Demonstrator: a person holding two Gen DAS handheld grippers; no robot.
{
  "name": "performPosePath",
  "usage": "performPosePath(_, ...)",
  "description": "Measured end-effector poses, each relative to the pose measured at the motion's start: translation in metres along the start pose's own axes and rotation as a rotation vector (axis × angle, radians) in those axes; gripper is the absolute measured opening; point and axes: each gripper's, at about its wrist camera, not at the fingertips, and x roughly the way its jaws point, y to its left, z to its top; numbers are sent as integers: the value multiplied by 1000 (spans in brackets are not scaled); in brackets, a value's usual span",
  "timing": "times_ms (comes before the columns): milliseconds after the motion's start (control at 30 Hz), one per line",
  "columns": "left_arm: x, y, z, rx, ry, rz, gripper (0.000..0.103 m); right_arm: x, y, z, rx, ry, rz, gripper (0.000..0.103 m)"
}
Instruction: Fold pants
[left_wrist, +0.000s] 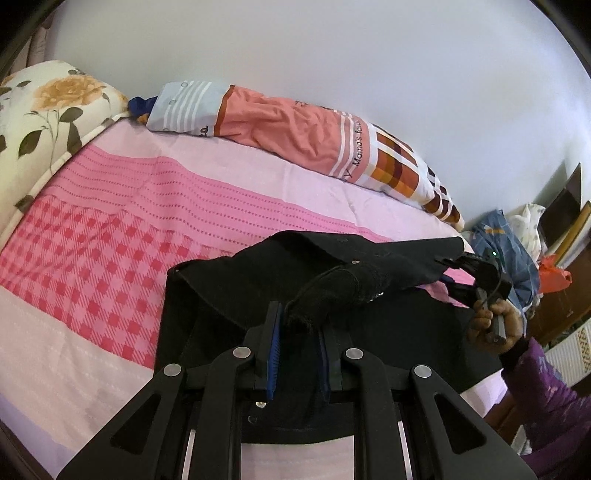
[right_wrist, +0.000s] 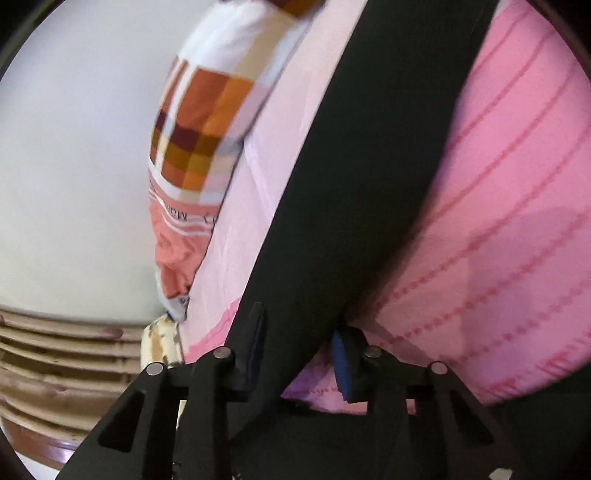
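Bed (left_wrist: 110, 229) w/ pink checked sheet fills most of both views; black pants (left_wrist: 369, 325) lie on its near part, partly lifted, one band of cloth running up thru the right wrist view (right_wrist: 369, 155). Step in hand, as I judge it: mid-fold, both grippers at the pants' edge, getting set to carry one part over the other. Left gripper (left_wrist: 295, 347) is closed tight on a bunched bit of pants, blue pads pinching the cloth. Right gripper (right_wrist: 299, 354) has the black band between its jaws, which stand partly apart; the far pad looks clear of the cloth w/ sheet showing in the gap, so I read it as not yet clamped, tho blur makes contact on the near side hard to tell. In the left view the right gripper (left_wrist: 469, 275) sits at the pants' far corner, the person's hand (left_wrist: 495, 321) on its handle. Next move calls for the right jaws to close fully on that edge, then both hands to lift together, keeping the cloth taut so it doesn't sag or twist. Around: long orange bolster (left_wrist: 295, 125) along the wall, well apart from the pants; floral pillow (left_wrist: 48, 110) at the head; heap of clothes (left_wrist: 509, 251) off the bed's end. Nothing lies on the fold path; main risk is slip from a half-closed grip.
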Motion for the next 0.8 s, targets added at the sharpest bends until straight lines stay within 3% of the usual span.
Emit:
performPosePath(33, 1, 1, 0, -2, 3, -1, 18, 3, -2, 2, 18, 0, -1, 26)
performPosePath(100, 2, 4, -1, -10, 10, -1, 18, 0, -2, 2, 32, -20, -6, 9)
performPosePath(267, -2, 12, -3, -14, 12, 16, 19, -38, 18, -22, -36, -101, 40, 6)
performPosePath(433, -16, 26, -8, -34, 12, 61, 20, -95, 33, -82, -112, -125, 27, 6)
performPosePath(600, -17, 42, -27, -53, 45, 116, 22, -113, -5, -151, -37, -67, -42, 6)
performPosePath(733, -7, 54, -52, -38, 100, 194, 22, -101, -53, -191, 82, 2, -81, 6)
performPosePath(800, -2, 61, -63, -20, 126, 255, 23, -98, -71, -198, 131, 9, -19, 6)
